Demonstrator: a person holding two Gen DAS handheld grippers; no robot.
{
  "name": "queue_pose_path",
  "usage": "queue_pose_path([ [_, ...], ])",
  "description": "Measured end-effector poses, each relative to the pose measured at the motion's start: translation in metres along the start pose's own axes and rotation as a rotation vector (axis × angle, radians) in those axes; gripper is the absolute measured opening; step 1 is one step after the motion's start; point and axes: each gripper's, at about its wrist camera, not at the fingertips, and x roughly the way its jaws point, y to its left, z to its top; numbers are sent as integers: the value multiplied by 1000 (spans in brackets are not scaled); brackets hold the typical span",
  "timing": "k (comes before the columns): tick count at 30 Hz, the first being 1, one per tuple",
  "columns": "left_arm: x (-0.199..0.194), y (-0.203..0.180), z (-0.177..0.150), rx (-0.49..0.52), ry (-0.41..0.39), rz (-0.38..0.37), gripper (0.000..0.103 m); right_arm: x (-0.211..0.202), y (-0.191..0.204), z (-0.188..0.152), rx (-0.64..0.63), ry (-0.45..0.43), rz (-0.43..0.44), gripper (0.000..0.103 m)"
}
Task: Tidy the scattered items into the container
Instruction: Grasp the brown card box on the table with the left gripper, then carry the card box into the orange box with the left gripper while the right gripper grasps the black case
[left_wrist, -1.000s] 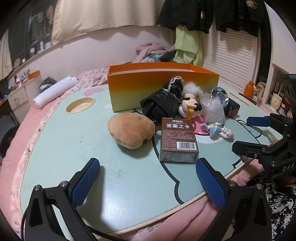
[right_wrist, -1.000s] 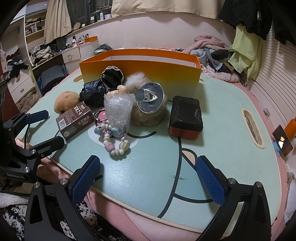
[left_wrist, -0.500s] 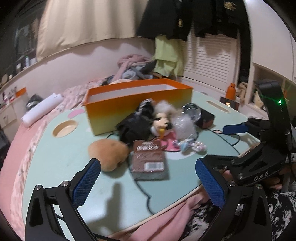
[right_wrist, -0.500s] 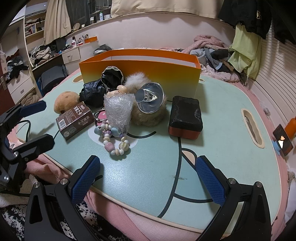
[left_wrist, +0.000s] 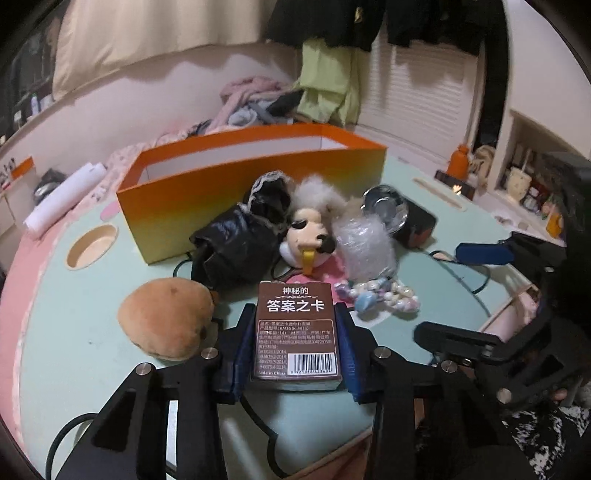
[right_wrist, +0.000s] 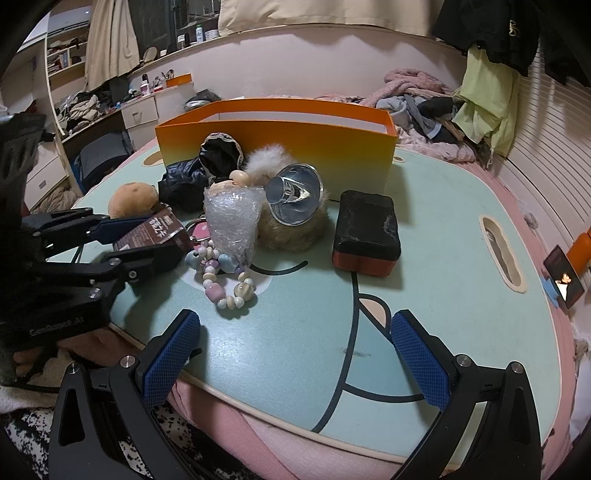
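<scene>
A brown card box (left_wrist: 297, 332) with a barcode lies between the blue pads of my left gripper (left_wrist: 295, 314). The jaws are closing and the pads press its two long sides. In the right wrist view the same box (right_wrist: 159, 230) sits tilted in the left gripper (right_wrist: 155, 236). Behind it stands the orange container (left_wrist: 229, 192), open on top. My right gripper (right_wrist: 293, 325) hangs open over the table's front edge with nothing between its fingers. A bead bracelet (right_wrist: 221, 273) lies just beyond it.
On the mint table (right_wrist: 443, 295) lie a brown plush (left_wrist: 166, 321), a black pouch (left_wrist: 236, 247), a furry doll head (left_wrist: 310, 236), a bubble-wrap bundle (right_wrist: 231, 218), a shiny cone (right_wrist: 295, 195) and a black block (right_wrist: 365, 229). Clothes are piled behind the container.
My left gripper has come forward over the card box and its jaws have narrowed from wide open onto the box's sides. The right gripper has kept still.
</scene>
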Motion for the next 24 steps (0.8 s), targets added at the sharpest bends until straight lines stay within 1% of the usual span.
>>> queue_pose_path([
  [4, -16, 0, -4, -10, -53, 15, 39, -1, -4, -1, 20, -3, -19, 103],
  [6, -26, 2, -9, -22, -81, 29, 39, -3, -8, -2, 51, -10, -34, 103],
  [8, -34, 4, -13, -29, -106, 39, 39, -9, -20, -2, 111, -42, -25, 103],
  [10, -40, 6, -16, -43, -124, 40, 39, -17, -32, -1, 165, -91, -38, 103],
  [12, -43, 7, -17, -54, -134, 41, 39, -22, -37, 3, 184, -123, -54, 103],
  [14, -43, 8, -17, -56, -136, 40, 39, -22, -36, 10, 170, -125, -63, 98],
  [16, -43, 8, -17, -51, -127, 41, 39, -18, -33, 18, 151, -119, -93, 90],
  [17, -43, 7, -18, -48, -125, 42, 39, -15, -32, 22, 144, -111, -109, 88],
  [21, -46, 6, -18, -38, -127, 42, 39, 1, -36, 34, 118, -49, -141, 78],
  [22, -44, 6, -18, -38, -126, 41, 39, 5, -37, 36, 117, -34, -140, 71],
  [23, -44, 7, -18, -42, -125, 40, 39, 8, -38, 38, 118, -24, -135, 68],
  [24, -44, 8, -18, -46, -123, 38, 39, 11, -39, 39, 120, -12, -129, 56],
])
